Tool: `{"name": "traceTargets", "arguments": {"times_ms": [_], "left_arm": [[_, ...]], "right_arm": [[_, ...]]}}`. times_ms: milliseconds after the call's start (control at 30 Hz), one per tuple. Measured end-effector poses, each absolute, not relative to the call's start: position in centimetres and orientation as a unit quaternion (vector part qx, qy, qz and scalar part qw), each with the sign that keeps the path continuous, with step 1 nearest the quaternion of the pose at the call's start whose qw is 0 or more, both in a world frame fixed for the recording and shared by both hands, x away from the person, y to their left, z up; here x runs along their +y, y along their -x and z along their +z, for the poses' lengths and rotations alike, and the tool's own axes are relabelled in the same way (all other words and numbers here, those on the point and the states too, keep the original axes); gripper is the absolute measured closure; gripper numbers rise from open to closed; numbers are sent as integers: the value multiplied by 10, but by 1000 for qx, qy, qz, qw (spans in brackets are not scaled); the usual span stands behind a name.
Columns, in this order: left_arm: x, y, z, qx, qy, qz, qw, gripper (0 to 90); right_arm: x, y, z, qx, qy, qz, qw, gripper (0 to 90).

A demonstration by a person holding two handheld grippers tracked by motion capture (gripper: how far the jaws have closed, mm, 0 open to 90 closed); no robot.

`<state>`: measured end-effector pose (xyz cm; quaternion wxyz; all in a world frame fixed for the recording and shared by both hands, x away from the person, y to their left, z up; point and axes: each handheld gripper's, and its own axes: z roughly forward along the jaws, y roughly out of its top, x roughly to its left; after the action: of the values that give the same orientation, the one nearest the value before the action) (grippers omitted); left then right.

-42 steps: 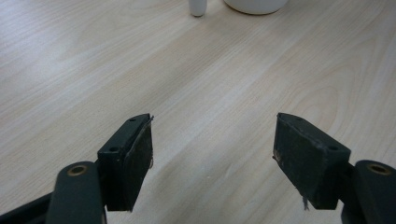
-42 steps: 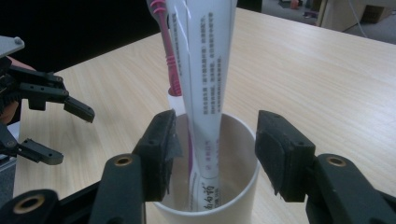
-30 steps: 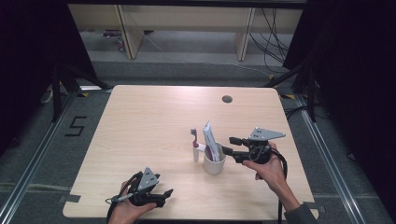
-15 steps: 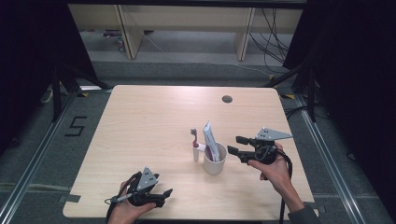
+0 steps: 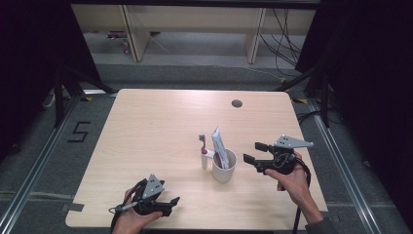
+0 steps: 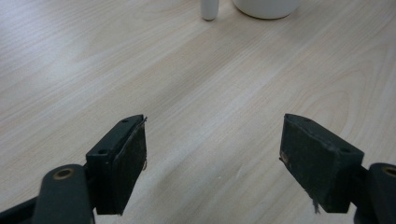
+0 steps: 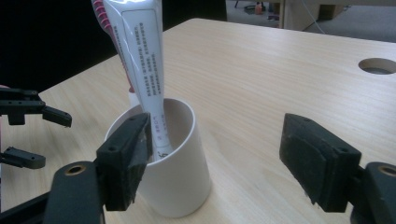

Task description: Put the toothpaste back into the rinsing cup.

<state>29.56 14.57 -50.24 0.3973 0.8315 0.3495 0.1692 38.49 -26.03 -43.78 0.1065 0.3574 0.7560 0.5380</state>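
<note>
Up close in the right gripper view, printed text runs down the toothpaste tube standing in the white cup. Cup sits at nine o'clock of the right gripper, jaws apart, empty. Left gripper at seven o'clock of the cup, jaws wide, holding nothing.

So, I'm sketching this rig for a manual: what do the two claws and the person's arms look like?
Both are black, hand-held tools. Each claw, left and right, has two black blocky jaws with flat pads and screw holes. A grey three-cornered plate tops each, and a black cable trails from the right one. A dark sleeve cuff covers the right forearm.
</note>
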Motion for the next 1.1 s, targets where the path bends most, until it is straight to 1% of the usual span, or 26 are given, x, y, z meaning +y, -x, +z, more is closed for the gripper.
{"name": "traceTargets", "arguments": {"times_ms": [67, 100, 133, 200, 267, 300, 367, 400, 467, 500, 533, 633, 667, 700, 800, 833, 867, 900, 1000, 1033, 1067, 1100], "left_arm": [[146, -296, -502, 351, -831, 170, 397, 219], [146, -296, -502, 351, -831, 171, 397, 217], [148, -296, -502, 347, -835, 172, 392, 213], [148, -296, -501, 349, -835, 173, 388, 208], [149, -296, -501, 347, -838, 176, 383, 204], [149, -296, -501, 348, -838, 176, 381, 200], [149, -296, -502, 348, -839, 178, 379, 200], [148, -295, -503, 353, -832, 175, 391, 200], [148, -295, -503, 353, -832, 175, 391, 200], [149, -295, -503, 353, -832, 177, 390, 200], [149, -294, -503, 353, -832, 176, 390, 200], [152, -294, -501, 348, -840, 179, 375, 200], [150, -293, -502, 356, -833, 176, 385, 200], [150, -293, -503, 357, -833, 176, 385, 200], [151, -293, -503, 359, -831, 177, 386, 200], [152, -293, -503, 357, -833, 181, 382, 200], [153, -293, -503, 357, -833, 181, 381, 200], [154, -293, -503, 355, -837, 181, 375, 200], [153, -292, -504, 358, -833, 183, 379, 200], [153, -292, -504, 359, -833, 183, 379, 200], [153, -292, -504, 359, -833, 183, 379, 200], [153, -292, -504, 362, -831, 180, 382, 200]], "right_arm": [[-263, -384, -438, 754, -361, 537, 113, 220], [-264, -383, -439, 752, -368, 537, 103, 211], [-266, -384, -440, 753, -361, 537, 117, 198], [-268, -380, -440, 754, -373, 531, 105, 176], [-271, -381, -442, 754, -368, 532, 115, 168], [-270, -379, -443, 750, -375, 535, 102, 165], [-274, -380, -444, 755, -361, 534, 121, 165], [-274, -379, -445, 754, -369, 530, 117, 165], [-276, -378, -445, 757, -365, 528, 123, 162], [-275, -375, -444, 754, -377, 527, 109, 162], [-277, -376, -444, 758, -365, 527, 122, 162], [-278, -373, -443, 756, -369, 527, 121, 162], [-278, -373, -443, 756, -362, 529, 130, 164], [-278, -372, -443, 756, -366, 527, 126, 164], [-281, -371, -446, 763, -358, 520, 141, 164], [-281, -368, -446, 762, -371, 517, 122, 164], [-284, -370, -448, 766, -360, 513, 141, 164], [-285, -369, -449, 764, -367, 515, 133, 164], [-288, -368, -451, 762, -372, 514, 131, 164], [-290, -368, -450, 764, -372, 511, 132, 164], [-292, -369, -451, 764, -363, 514, 145, 164], [-290, -367, -452, 759, -377, 516, 128, 164]]}}
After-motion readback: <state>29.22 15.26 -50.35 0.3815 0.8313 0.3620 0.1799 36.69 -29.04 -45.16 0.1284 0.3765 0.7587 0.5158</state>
